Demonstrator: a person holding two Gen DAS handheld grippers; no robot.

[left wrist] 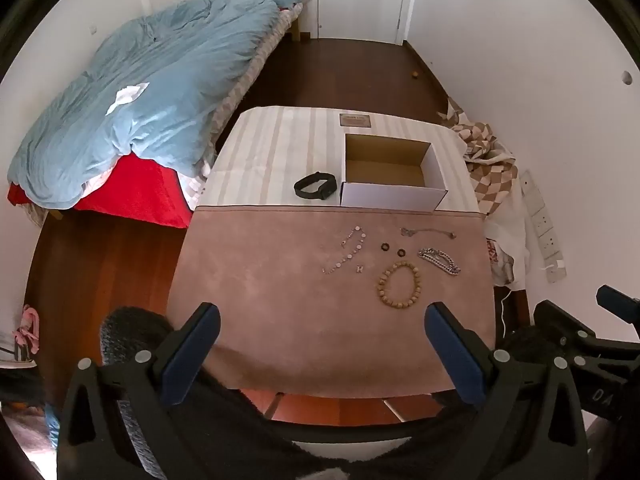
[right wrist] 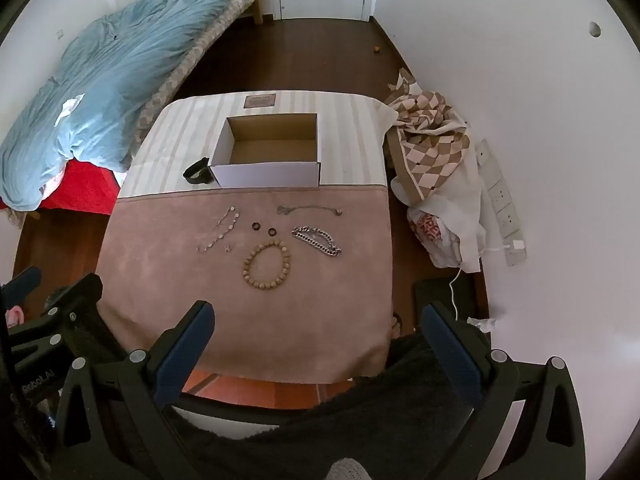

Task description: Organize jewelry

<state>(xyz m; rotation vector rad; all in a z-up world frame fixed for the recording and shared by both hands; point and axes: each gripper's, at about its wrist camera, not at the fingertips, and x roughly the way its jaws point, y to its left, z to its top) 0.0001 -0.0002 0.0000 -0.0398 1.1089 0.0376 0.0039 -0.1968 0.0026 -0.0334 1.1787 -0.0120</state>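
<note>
**Jewelry laid out, both tongs spread and empty**

The left gripper and right gripper sit at the bottom of their frames, jaws wide apart, holding nothing. At mid-frame on the pink cloth lie a wooden bead bracelet, a silver chain, a pearl strand and two dark rings. Above them stands an open box, a black band touching its left corner.

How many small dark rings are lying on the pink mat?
2. One dark ring lies left, the other dark ring just right of it, apart, above the wooden bead bracelet on the pink mat. None seems hidden.
</note>
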